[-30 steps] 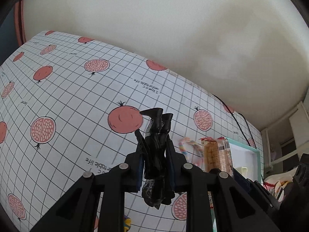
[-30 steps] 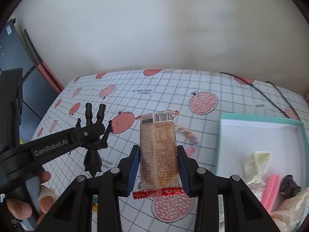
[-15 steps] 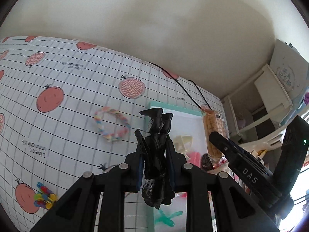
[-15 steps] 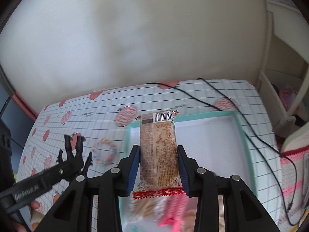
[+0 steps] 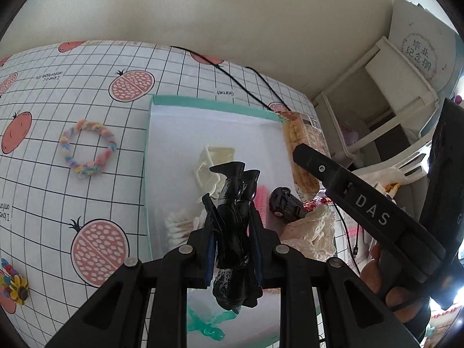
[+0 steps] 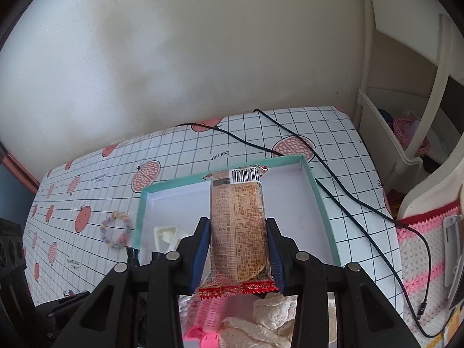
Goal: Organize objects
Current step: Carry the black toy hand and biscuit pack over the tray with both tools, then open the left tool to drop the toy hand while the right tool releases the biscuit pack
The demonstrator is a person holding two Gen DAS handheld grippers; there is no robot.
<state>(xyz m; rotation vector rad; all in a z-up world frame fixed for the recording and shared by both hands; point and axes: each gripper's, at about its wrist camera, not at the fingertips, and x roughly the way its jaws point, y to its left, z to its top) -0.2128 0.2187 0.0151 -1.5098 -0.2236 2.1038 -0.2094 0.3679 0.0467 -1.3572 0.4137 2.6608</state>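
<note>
Both grippers have been carried over the box [image 6: 316, 191]; a black toy [image 5: 233, 226] is pinched by the left gripper [image 5: 232, 226], a biscuit pack [image 6: 238, 226] by the right gripper [image 6: 238, 249]. Collision could be caused by crowding.

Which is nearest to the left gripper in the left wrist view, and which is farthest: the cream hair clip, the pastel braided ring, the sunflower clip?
From the left gripper, which holds the black figure:
1. Cream hair clip, just ahead, inside the teal box.
2. Pastel braided ring, on the cloth left of the box.
3. Sunflower clip, at the far left edge.
</note>
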